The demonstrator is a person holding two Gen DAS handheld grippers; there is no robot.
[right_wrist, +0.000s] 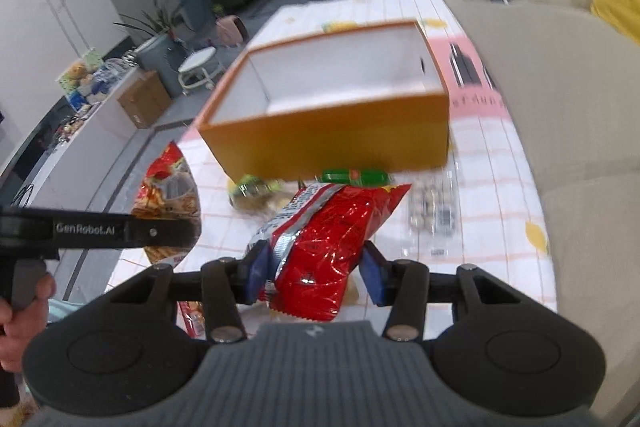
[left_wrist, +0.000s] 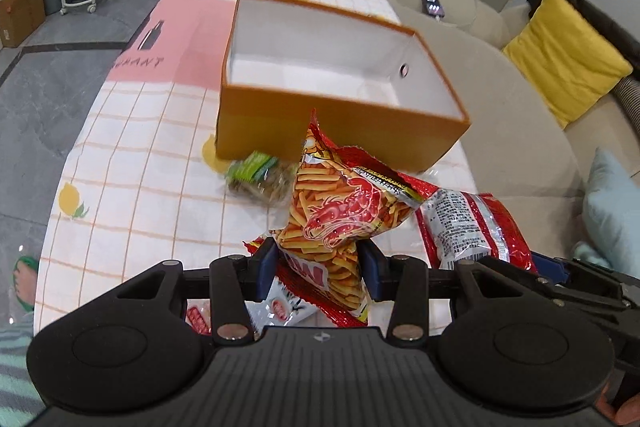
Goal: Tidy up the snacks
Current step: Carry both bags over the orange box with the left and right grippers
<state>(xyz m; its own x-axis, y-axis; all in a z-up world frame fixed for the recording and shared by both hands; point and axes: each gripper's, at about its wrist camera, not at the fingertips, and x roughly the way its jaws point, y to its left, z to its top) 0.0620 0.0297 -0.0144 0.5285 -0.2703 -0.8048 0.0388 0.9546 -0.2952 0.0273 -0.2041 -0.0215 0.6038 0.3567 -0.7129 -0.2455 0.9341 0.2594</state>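
Note:
My left gripper (left_wrist: 320, 267) is shut on a red shrimp-stick snack bag (left_wrist: 340, 211) and holds it above the table, in front of an open orange box (left_wrist: 280, 131) with a white, empty inside. My right gripper (right_wrist: 314, 269) is shut on a shiny red snack bag (right_wrist: 328, 239), also lifted; that bag shows in the left wrist view (left_wrist: 472, 223) too. The orange box (right_wrist: 340, 143) lies just beyond it. The left-held bag shows at the left of the right wrist view (right_wrist: 168, 191).
A green-topped clear snack pack (left_wrist: 260, 179) lies by the box's near wall, also seen in the right wrist view (right_wrist: 252, 193). A green packet (right_wrist: 356, 177) and a clear blister pack (right_wrist: 434, 207) lie near the box. More packets (left_wrist: 280, 307) lie below. A beige sofa (left_wrist: 520, 147) borders the table on the right.

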